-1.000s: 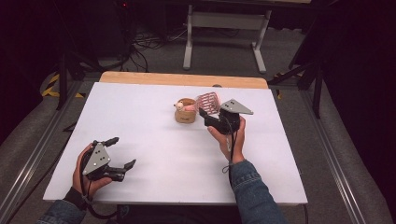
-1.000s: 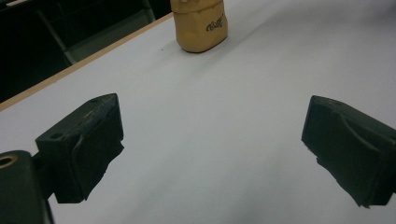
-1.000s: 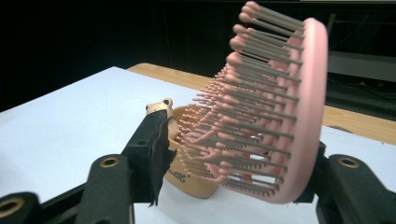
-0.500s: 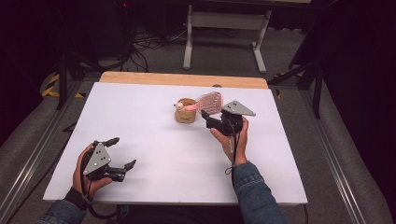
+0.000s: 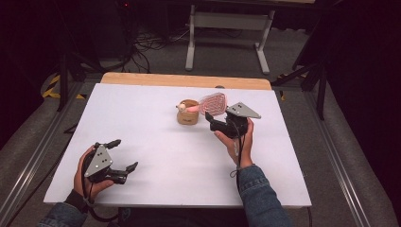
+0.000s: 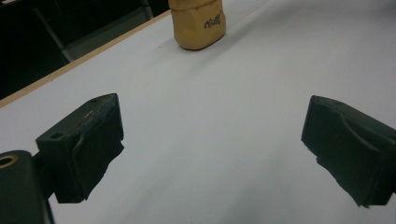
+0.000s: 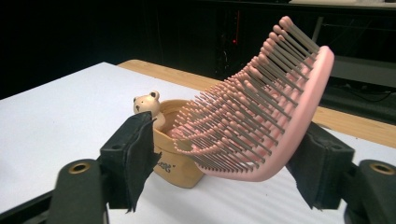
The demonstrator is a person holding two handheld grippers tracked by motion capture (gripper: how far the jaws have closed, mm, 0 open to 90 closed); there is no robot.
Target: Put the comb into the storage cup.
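Note:
A pink hairbrush [image 5: 213, 104] leans out of a small tan cup [image 5: 188, 114] at the table's back middle. Its handle, tipped with a little animal head [image 7: 147, 103], rests across the cup [image 7: 175, 163]. My right gripper [image 5: 213, 118] sits just right of the cup, with the brush head [image 7: 261, 107] between its jaws. Those jaws have just been opening. The left pad [image 7: 135, 149] stands clear of the bristles, and the brush's back lies against the right pad [image 7: 320, 163]. My left gripper [image 5: 125, 154] rests open at the front left, nothing in it [image 6: 212, 135], facing the cup [image 6: 198, 21].
The white tabletop [image 5: 156, 146] has a wooden strip [image 5: 184, 80] along its far edge. Beyond it are a dark floor, cables and a metal stand [image 5: 227, 28]. A person's hands and denim sleeves come in from the bottom.
The right gripper's jaws have spread wider around the brush head. Both hands stay where they were, and the brush still leans in the cup.

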